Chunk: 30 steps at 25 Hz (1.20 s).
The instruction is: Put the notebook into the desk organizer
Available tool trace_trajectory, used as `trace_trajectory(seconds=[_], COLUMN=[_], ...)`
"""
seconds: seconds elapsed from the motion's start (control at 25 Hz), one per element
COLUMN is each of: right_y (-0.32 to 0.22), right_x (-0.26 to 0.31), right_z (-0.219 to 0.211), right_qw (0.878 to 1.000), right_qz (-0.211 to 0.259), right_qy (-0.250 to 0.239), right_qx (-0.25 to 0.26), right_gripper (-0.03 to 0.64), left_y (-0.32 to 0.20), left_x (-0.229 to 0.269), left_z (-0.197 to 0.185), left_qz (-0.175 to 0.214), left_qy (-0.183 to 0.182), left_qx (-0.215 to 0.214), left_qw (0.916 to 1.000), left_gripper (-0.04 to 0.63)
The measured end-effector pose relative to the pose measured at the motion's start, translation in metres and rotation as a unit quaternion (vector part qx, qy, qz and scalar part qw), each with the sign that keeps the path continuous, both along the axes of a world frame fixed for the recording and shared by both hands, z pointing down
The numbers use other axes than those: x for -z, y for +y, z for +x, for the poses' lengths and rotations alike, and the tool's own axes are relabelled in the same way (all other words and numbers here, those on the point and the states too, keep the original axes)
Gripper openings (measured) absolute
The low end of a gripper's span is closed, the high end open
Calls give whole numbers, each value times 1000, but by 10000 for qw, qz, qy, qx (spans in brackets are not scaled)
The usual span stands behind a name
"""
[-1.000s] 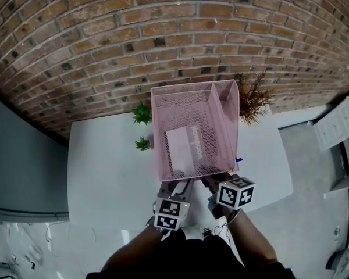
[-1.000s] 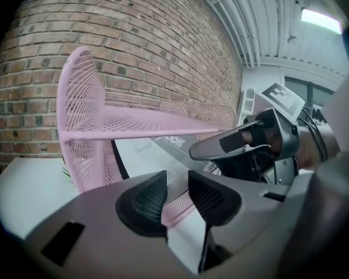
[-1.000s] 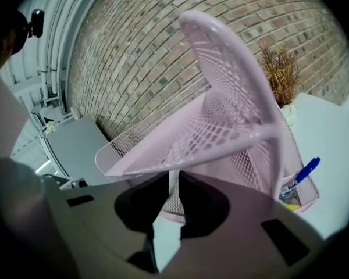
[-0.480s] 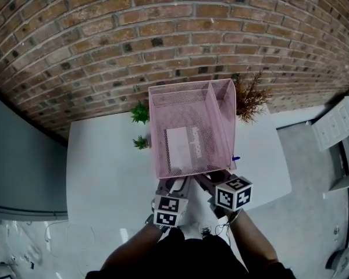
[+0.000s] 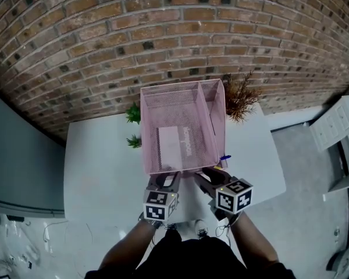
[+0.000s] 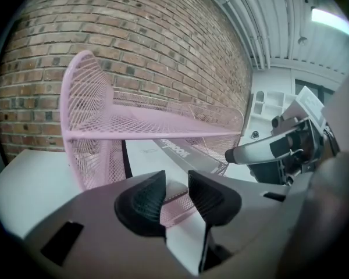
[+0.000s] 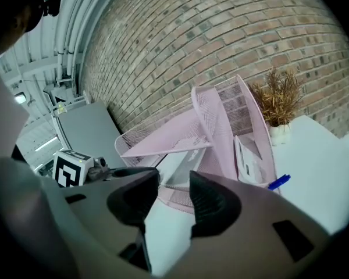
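Observation:
The pink mesh desk organizer (image 5: 148,133) stands on the white table (image 5: 99,167) against the brick wall. The notebook (image 5: 173,144), white and grey, lies inside its large compartment. It also shows through the mesh in both gripper views: notebook (image 6: 175,150), notebook (image 7: 177,163). My left gripper (image 5: 163,178) is at the organizer's near edge. In its own view, the left gripper (image 6: 177,192) has parted jaws, with a corner of pink mesh (image 6: 174,208) just beyond the tips. My right gripper (image 5: 201,175) stands open just short of that edge. Nothing sits between the pads of the right gripper (image 7: 174,193).
A blue pen (image 5: 224,157) lies by the organizer's near right corner. White sheets (image 7: 247,158) fill the narrow right compartment. A dried brown plant (image 5: 238,97) stands at the back right. Two small green plants (image 5: 132,114) stand to the organizer's left.
My right gripper's jaws have opened and let go of the organizer's near edge. Both grippers have drawn back slightly toward me. The organizer now sits a little farther up and left in view.

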State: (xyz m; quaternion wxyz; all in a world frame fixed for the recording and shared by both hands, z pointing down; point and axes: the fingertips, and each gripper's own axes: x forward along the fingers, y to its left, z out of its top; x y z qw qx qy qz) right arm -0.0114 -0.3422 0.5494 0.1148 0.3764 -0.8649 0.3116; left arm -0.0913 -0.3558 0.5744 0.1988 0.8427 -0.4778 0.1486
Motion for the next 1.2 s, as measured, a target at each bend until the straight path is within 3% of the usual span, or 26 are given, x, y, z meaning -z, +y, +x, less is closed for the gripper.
trace_trajectory(seconds=[0.36, 0.48, 0.6, 0.64, 0.92, 1.2], right_y=[15, 21, 30, 33, 70, 115], right_x=[29, 41, 53, 57, 69, 77], right_z=[8, 11, 13, 13, -11, -53], right_qw=[9971, 9936, 9883, 9863, 9707, 9561], right_qz=[509, 815, 1102, 1169, 1322, 1343], right_qy=[-127, -179, -290, -346, -682, -849], right_qx=[549, 762, 1015, 1110, 1887, 2463], right_gripper=[162, 117, 10, 5, 3, 3], left_y=[29, 43, 60, 67, 123, 171], left_x=[31, 46, 62, 67, 95, 109], left_z=[8, 8, 10, 11, 2, -32], left_qz=[306, 454, 600, 635, 795, 883], left_qy=[-92, -120, -102, -80, -97, -152], left_qx=[523, 813, 1108, 1189, 1733, 2276], left_qw=[9981, 9956, 9920, 9908, 9816, 9696], left_gripper=[115, 115, 115, 115, 107, 19])
